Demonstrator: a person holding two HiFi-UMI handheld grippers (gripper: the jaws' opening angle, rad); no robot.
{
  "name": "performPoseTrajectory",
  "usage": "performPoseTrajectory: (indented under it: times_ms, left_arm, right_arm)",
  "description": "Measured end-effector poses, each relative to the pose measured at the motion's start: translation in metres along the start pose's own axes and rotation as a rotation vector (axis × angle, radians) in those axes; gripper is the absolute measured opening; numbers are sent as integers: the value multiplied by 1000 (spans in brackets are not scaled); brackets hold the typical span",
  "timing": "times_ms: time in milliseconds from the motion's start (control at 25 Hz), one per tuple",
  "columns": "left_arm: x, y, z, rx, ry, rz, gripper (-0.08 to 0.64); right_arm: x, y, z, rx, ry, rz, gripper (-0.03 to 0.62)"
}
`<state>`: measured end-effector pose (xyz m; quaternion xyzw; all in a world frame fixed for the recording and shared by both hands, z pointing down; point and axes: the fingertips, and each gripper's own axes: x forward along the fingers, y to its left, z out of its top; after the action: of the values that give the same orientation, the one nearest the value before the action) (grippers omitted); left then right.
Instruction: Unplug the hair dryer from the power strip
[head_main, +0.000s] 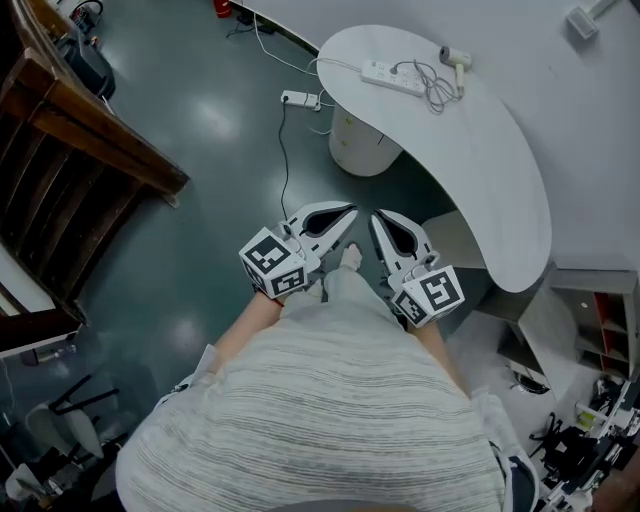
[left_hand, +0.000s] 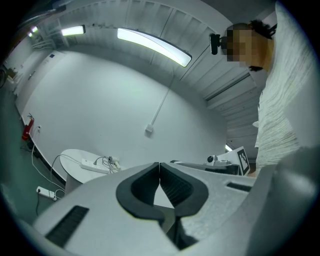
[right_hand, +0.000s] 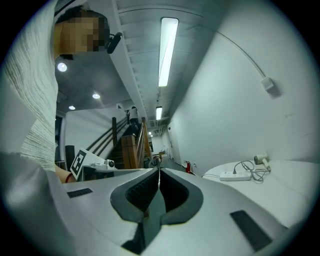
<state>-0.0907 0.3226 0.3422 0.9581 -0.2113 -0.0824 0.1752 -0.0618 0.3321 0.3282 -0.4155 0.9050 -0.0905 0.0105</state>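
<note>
Left gripper (head_main: 351, 211) and right gripper (head_main: 378, 215) are both closed and empty, short of the table's (head_main: 490, 170) near edge, over open floor (head_main: 200, 200). The dryer (head_main: 455, 58) lies at the table's far end, plugged into the strip (head_main: 393, 77).

Too small, cut off
Which socket of far power strip (head_main: 392, 77) feeds hair dryer (head_main: 455, 57): unreadable. Staircase (head_main: 80, 115) runs off left edge.
</note>
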Motion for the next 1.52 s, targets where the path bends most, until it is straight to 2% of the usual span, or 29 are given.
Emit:
performPoseTrajectory:
  times_ms: [320,800,1160,1520]
  left_arm:
    - [49,46,4,-7,24,16,8]
    - [168,127,23,-9,72,3,8]
    - [211,162,45,50,69,18,8]
    - [245,213,65,63,94,-60,8]
  right_arm:
    - [32,-64,1,27,-2,8,26]
    - [90,-195,28,14,0,17,26]
    - [114,-250,51,-11,-23,22,26]
    - [158,-289,55,27,-21,-35,26]
